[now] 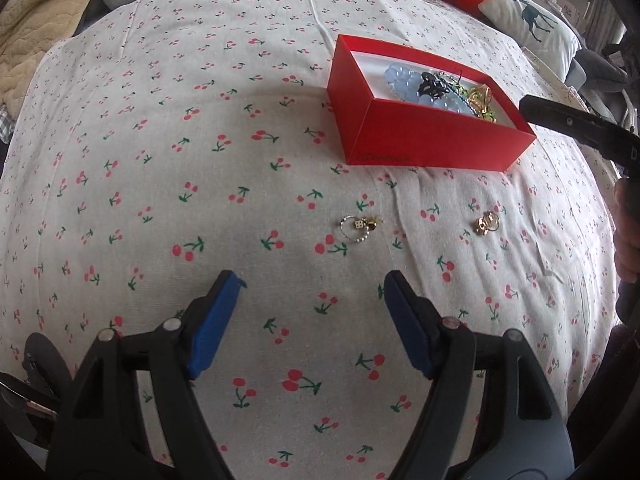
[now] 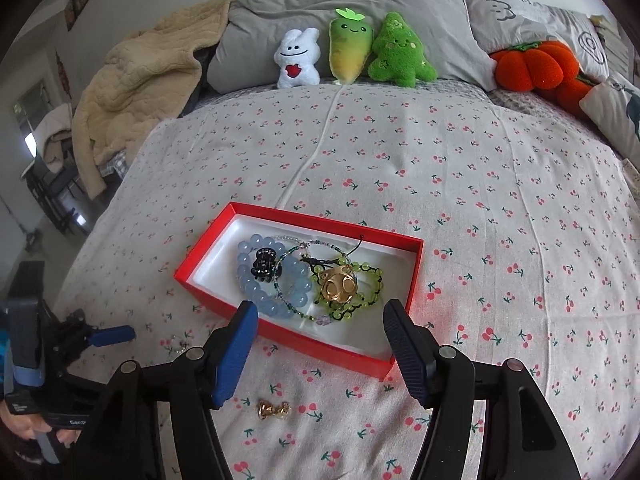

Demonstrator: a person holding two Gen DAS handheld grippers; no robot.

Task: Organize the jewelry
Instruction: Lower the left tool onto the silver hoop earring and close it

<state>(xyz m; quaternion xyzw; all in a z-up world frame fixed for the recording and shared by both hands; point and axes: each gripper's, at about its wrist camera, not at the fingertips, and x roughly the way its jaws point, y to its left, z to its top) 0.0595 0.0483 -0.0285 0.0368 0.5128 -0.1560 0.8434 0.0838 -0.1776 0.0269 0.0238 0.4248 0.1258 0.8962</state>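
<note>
A red box (image 1: 424, 142) (image 2: 224, 294) with a white lining sits on the cherry-print bedspread. It holds a pale blue bead bracelet (image 2: 276, 292), a black hair clip (image 2: 262, 266), green bead bracelets (image 2: 360, 300) and a gold piece (image 2: 339, 289). A small pearl ring with charms (image 1: 360, 227) lies on the cloth ahead of my left gripper (image 1: 312, 284), which is open and empty. Gold earrings (image 1: 486, 223) (image 2: 273, 409) lie loose below the box, under my right gripper (image 2: 318, 314), which is open and empty above the box's near edge.
Plush toys (image 2: 352, 52), an orange pumpkin cushion (image 2: 532, 64), grey pillows (image 2: 520, 12) and a beige blanket (image 2: 132, 92) lie at the head of the bed. The left gripper also shows at the left edge of the right wrist view (image 2: 108, 336).
</note>
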